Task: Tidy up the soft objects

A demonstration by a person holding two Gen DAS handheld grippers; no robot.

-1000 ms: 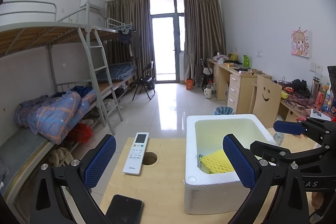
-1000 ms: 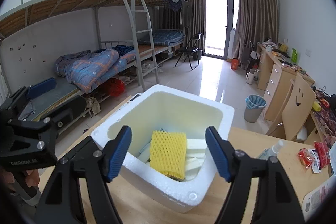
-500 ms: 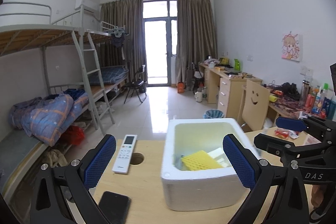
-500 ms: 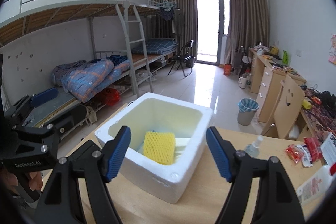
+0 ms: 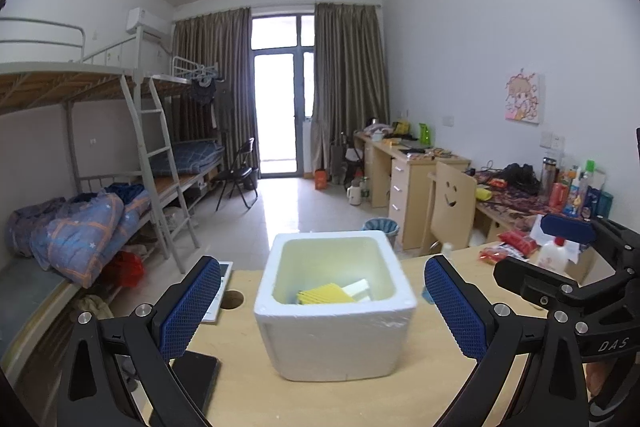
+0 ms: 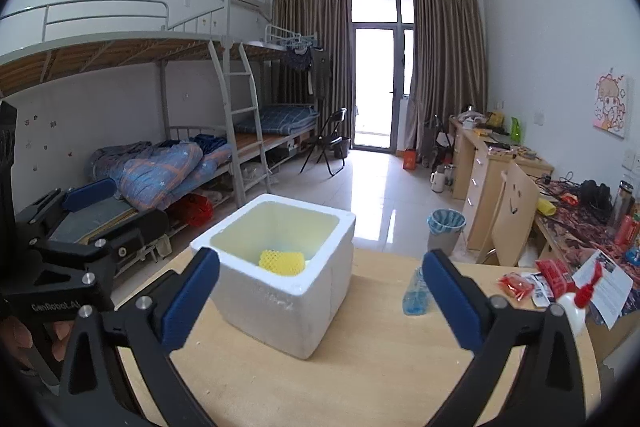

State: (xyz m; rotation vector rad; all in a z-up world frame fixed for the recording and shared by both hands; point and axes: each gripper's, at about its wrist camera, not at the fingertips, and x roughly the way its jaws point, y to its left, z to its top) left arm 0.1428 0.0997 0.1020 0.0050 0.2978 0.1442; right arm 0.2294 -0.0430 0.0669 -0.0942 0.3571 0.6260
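While both tools are held wide open and empty, the left gripper [image 5: 320, 311] and right gripper [image 6: 320, 301] face the white foam box [image 5: 335, 323] on the wooden table [image 5: 436, 391]. Inside the box lies the yellow foam net [image 6: 282, 261], beside a white foam piece [image 5: 358, 289]; a black phone [image 5: 196, 381] rests left of the box.

left tongs [image 5: 322, 311] and right tongs [image 6: 320, 299] both spread wide, side by side, empty

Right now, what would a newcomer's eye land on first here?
First, the white foam box at the middle of the wooden table, holding a yellow foam net and a white foam piece. Then the two open grippers framing it, left gripper and right gripper, both empty.
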